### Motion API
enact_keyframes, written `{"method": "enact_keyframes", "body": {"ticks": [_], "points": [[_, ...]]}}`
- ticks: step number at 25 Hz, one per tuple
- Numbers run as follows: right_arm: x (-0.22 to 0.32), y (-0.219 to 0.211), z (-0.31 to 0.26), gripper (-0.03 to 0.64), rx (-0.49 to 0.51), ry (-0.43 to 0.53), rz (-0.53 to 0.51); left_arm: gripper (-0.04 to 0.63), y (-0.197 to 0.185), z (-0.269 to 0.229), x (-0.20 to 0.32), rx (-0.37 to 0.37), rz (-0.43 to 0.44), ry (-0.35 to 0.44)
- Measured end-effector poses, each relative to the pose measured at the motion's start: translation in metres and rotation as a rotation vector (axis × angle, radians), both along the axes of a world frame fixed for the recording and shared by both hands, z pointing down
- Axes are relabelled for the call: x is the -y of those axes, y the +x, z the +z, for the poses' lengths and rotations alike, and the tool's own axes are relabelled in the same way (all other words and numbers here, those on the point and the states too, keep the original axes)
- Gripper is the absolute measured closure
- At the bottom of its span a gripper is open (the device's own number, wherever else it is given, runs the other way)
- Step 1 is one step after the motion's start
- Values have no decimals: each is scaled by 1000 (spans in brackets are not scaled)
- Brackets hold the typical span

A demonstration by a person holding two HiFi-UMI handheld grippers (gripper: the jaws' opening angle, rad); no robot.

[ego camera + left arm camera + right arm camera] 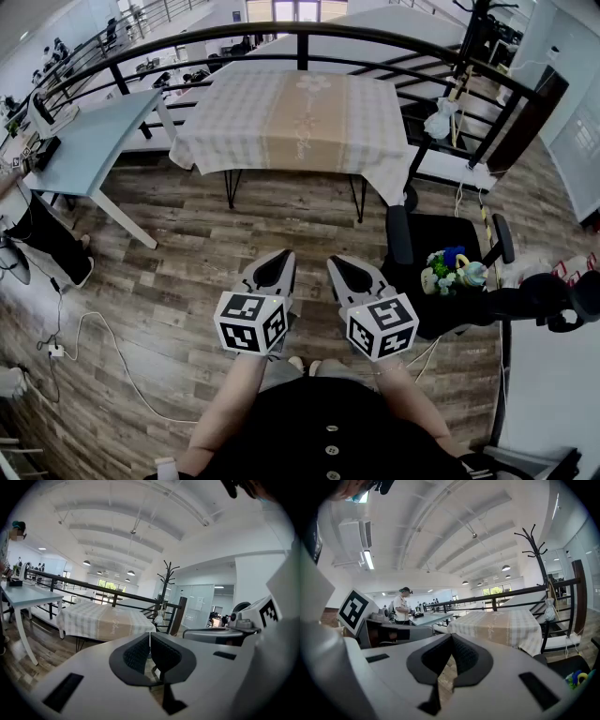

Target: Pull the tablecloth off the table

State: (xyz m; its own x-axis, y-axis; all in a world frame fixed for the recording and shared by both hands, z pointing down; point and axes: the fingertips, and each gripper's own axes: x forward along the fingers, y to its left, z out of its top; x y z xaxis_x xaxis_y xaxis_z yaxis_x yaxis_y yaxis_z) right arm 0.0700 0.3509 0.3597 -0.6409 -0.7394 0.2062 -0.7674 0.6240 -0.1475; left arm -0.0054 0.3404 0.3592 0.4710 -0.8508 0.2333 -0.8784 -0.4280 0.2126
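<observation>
A checked tablecloth [295,122] with a tan centre stripe covers a small table by the black railing, its edges hanging down over the thin dark legs. It shows ahead as the tablecloth [101,620] in the left gripper view and the tablecloth [501,625] in the right gripper view. My left gripper [278,269] and right gripper [343,272] are held side by side close to the person's body, well short of the table, over the wood floor. Both are shut with nothing between the jaws.
A light blue table [94,141] stands at the left. A black office chair [445,262] holding a toy bouquet [450,270] is at the right. The curved black railing [309,36] runs behind the table. White cables [94,347] lie on the floor at left. A person [401,606] stands far off.
</observation>
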Motion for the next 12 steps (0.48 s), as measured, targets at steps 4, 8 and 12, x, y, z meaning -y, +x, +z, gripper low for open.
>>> {"method": "enact_keyframes", "body": {"ticks": [4,8,12], "points": [[1,-5,3,591,-12,0,-9,577,-2,1,2,15,-2,4],[1,-5,4,591,-26,-1,-5,577,-3,3,1,18,-2,1],[3,-4,4,591,-11,-7,-8,577,-1,5,3,17,1,-7]]}}
